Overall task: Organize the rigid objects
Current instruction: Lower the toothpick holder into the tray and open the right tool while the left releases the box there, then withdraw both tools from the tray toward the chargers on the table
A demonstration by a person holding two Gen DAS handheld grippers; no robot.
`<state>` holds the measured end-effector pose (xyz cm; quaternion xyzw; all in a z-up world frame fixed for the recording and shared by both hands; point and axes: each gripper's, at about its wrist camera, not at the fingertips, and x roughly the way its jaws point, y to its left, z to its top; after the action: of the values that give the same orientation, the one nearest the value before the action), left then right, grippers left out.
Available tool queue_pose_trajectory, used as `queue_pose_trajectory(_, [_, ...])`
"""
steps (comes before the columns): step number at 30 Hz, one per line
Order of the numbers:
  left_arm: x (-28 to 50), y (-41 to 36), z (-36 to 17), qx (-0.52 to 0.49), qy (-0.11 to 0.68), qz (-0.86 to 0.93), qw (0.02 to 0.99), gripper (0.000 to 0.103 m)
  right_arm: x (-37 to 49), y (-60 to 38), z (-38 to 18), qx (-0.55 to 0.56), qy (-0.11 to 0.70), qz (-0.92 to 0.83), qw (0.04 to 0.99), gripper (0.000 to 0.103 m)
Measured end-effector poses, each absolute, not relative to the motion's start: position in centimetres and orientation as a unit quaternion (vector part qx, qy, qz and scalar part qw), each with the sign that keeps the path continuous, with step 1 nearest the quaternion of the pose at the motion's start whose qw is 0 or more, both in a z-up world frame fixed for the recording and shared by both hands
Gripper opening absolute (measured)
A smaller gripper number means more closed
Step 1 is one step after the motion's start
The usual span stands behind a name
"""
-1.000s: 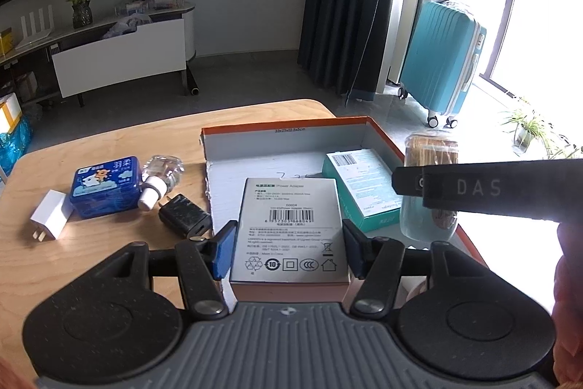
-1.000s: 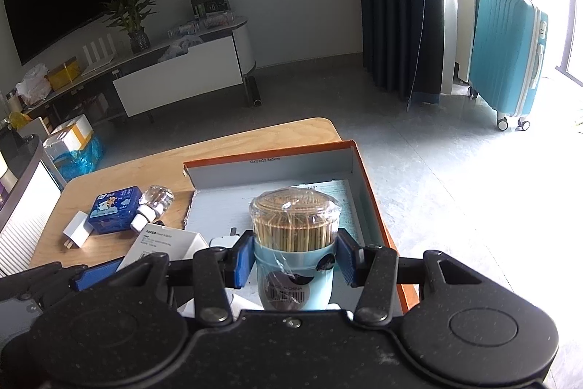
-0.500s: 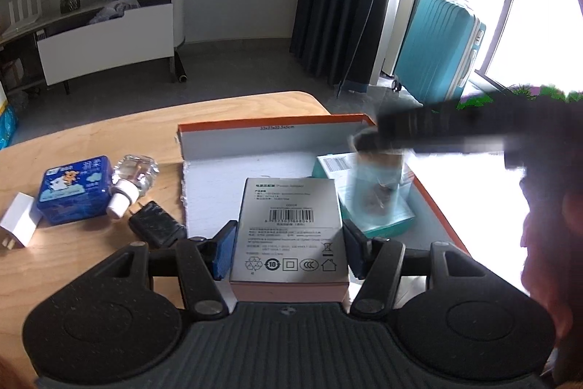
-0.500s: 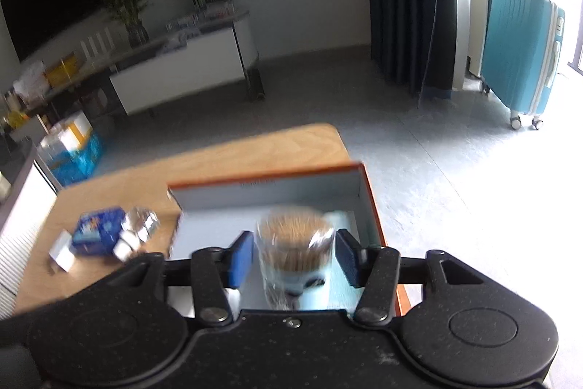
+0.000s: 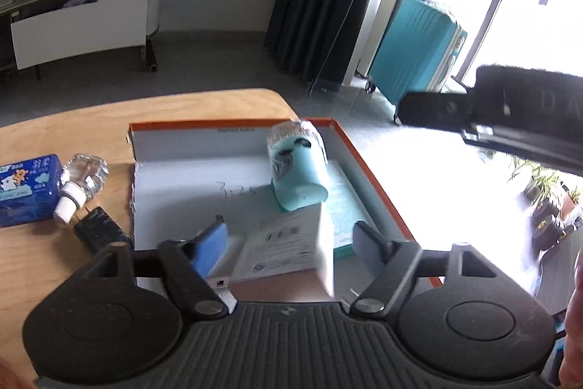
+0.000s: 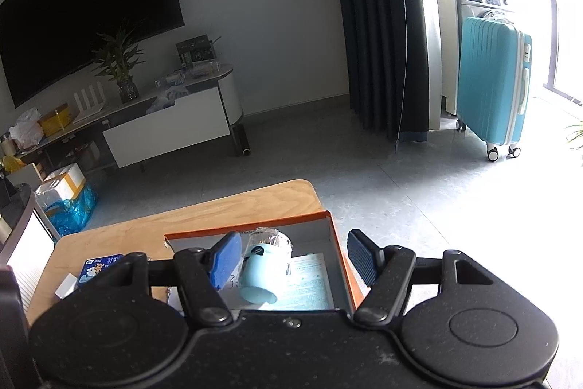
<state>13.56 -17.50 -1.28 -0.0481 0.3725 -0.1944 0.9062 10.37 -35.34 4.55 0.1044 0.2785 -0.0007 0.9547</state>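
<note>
Left wrist view: the left gripper (image 5: 289,236) has just been opening and stands released, the white adapter box (image 5: 288,245) lying between its jaws untouched, at the near end of the orange-rimmed tray (image 5: 233,127). The right gripper (image 6: 291,256) has likewise just been opening and is released; the toothpick jar (image 5: 297,168) lies tipped on its side inside the tray, partly on the teal box (image 5: 342,203).

Risks, as I judge them: the round jar could roll against the tray wall or off the teal box, and the adapter box looks tilted, so it may slide.

Count: in the tray, one jar, one teal box, one adapter box. Left of the tray on the surface (image 5: 54,133): one blue pack (image 5: 25,188), one clear bottle (image 5: 82,177), one black plug (image 5: 100,234).
</note>
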Motion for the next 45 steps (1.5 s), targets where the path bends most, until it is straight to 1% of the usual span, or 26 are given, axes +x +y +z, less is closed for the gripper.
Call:
queue_pose_trajectory(6, [12.7,-15.8,-0.1,-0.056,0.367,-0.174,0.912,0.081,9.6,-35.0,5.1,0.106,0.276,0.000,0.955,0.078])
queue_pose_trajectory(11, [12.4,-14.2,0.7,-0.048,0.368,-0.138,0.918,0.085,9.3,-34.1,5.2,0.100,0.283,0.005,0.954,0.078])
queue_pose_trajectory(24, [10.8,-10.4,2.0,-0.042,0.364,-0.078,0.927,0.088,8.5,-30.5,4.9,0.078,0.300,0.032,0.950,0.078])
queue_pose_trajectory(45, [9.4,-2.6,1.4,-0.072,0.370,-0.009,0.926,0.089,9.5,-22.0,3.2,0.045,0.340,0.113,0.933,0.079])
